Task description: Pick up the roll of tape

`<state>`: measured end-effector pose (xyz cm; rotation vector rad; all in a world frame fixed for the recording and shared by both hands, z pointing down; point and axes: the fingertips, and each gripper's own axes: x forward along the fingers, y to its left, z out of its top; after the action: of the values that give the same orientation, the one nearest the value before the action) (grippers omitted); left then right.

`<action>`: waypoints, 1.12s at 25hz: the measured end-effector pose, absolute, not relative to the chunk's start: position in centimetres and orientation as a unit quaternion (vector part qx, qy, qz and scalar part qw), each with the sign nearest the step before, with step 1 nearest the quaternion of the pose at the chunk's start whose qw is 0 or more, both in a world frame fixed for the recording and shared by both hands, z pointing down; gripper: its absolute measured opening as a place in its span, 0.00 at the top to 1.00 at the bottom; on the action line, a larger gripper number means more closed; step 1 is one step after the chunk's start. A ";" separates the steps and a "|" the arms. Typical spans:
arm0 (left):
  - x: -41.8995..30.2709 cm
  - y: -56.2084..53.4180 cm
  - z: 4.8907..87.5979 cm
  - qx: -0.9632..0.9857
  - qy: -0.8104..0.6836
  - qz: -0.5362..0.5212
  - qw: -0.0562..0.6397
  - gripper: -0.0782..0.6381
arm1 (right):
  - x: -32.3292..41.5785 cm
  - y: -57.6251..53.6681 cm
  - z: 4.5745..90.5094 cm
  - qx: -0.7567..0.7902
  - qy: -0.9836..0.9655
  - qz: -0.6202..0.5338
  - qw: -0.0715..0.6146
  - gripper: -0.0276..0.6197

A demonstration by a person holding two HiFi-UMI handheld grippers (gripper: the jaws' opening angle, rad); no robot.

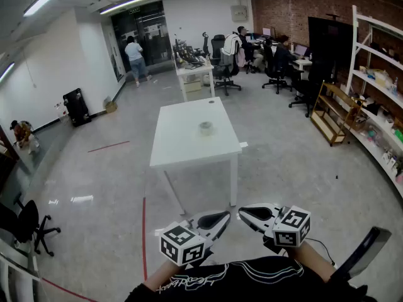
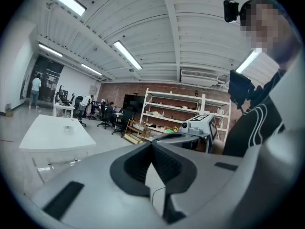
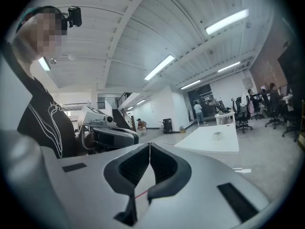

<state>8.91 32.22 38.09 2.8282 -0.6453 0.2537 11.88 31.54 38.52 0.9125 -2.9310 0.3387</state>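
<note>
The roll of tape [image 1: 206, 128] is a small pale ring lying on the white table [image 1: 189, 150], which stands in the middle of the room, well ahead of me. Both grippers are held close to my body, far short of the table. My left gripper [image 1: 225, 216] and right gripper [image 1: 242, 212] point toward each other, tips almost meeting. In the left gripper view the jaws [image 2: 152, 146] are shut with nothing between them, and the tape [image 2: 69, 129] shows far off at left. The right gripper [image 3: 149, 147] is shut and holds nothing; the tape [image 3: 218, 135] lies far off at right.
Grey floor with a red line [image 1: 144, 231] lies between me and the table. Wooden and white shelves [image 1: 371, 99] line the right wall. Desks, office chairs [image 1: 223, 68] and seated people fill the back. One person stands at the far door [image 1: 135, 58]. A black chair [image 1: 25, 225] stands at left.
</note>
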 end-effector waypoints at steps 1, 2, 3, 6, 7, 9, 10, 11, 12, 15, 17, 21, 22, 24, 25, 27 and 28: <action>9.0 32.2 37.9 0.965 -0.220 0.086 0.114 0.89 | 11.9 31.5 38.5 0.294 -0.949 0.110 0.027 0.93; 9.0 32.3 37.8 0.965 -0.220 0.086 0.113 0.89 | 11.9 31.5 38.4 0.294 -0.949 0.110 0.026 0.93; 9.1 32.4 37.7 0.965 -0.220 0.087 0.113 0.89 | 12.0 31.5 38.4 0.293 -0.949 0.111 0.026 0.93; 9.1 32.6 38.0 0.964 -0.221 0.092 0.114 0.89 | 12.0 31.5 38.6 0.293 -0.949 0.113 0.025 0.93; 9.0 32.6 38.1 0.964 -0.222 0.094 0.115 0.89 | 12.0 31.5 38.7 0.292 -0.949 0.114 0.024 0.93; 8.8 32.4 38.2 0.963 -0.225 0.094 0.117 0.89 | 11.8 31.4 38.8 0.289 -0.950 0.115 0.022 0.93; 8.7 32.2 38.2 0.962 -0.227 0.094 0.118 0.89 | 11.7 31.3 38.8 0.287 -0.951 0.116 0.022 0.93; 8.6 32.1 38.2 0.962 -0.228 0.094 0.120 0.89 | 11.6 31.2 38.8 0.286 -0.951 0.117 0.021 0.93; 8.6 32.0 38.4 0.961 -0.229 0.094 0.122 0.89 | 11.5 31.1 38.9 0.284 -0.951 0.118 0.020 0.93; 8.3 31.4 39.2 0.960 -0.229 0.095 0.129 0.89 | 11.2 30.6 39.4 0.279 -0.952 0.124 0.013 0.93; 8.0 30.5 39.7 0.960 -0.230 0.092 0.134 0.89 | 10.9 29.8 39.8 0.276 -0.953 0.128 0.013 0.93; 7.8 28.2 40.3 0.959 -0.229 0.088 0.142 0.89 | 10.7 27.8 40.8 0.272 -0.951 0.142 0.026 0.93; 7.9 27.5 40.6 0.959 -0.228 0.089 0.144 0.89 | 10.7 27.1 41.1 0.272 -0.951 0.144 0.028 0.93; 7.7 26.0 41.1 0.958 -0.227 0.089 0.150 0.89 | 10.7 25.5 41.6 0.273 -0.950 0.147 0.032 0.93; 7.6 25.1 41.5 0.958 -0.227 0.088 0.154 0.89 | 10.6 24.6 41.9 0.273 -0.950 0.148 0.034 0.93; 7.3 23.0 42.1 0.957 -0.226 0.086 0.160 0.89 | 10.4 22.5 42.5 0.276 -0.949 0.151 0.038 0.93; 7.2 21.8 42.3 0.957 -0.224 0.086 0.161 0.89 | 10.3 21.4 42.8 0.278 -0.948 0.152 0.039 0.93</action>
<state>7.25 21.83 42.33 2.7327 -0.6405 0.2445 10.34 21.37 42.80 0.8512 -2.9064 0.4673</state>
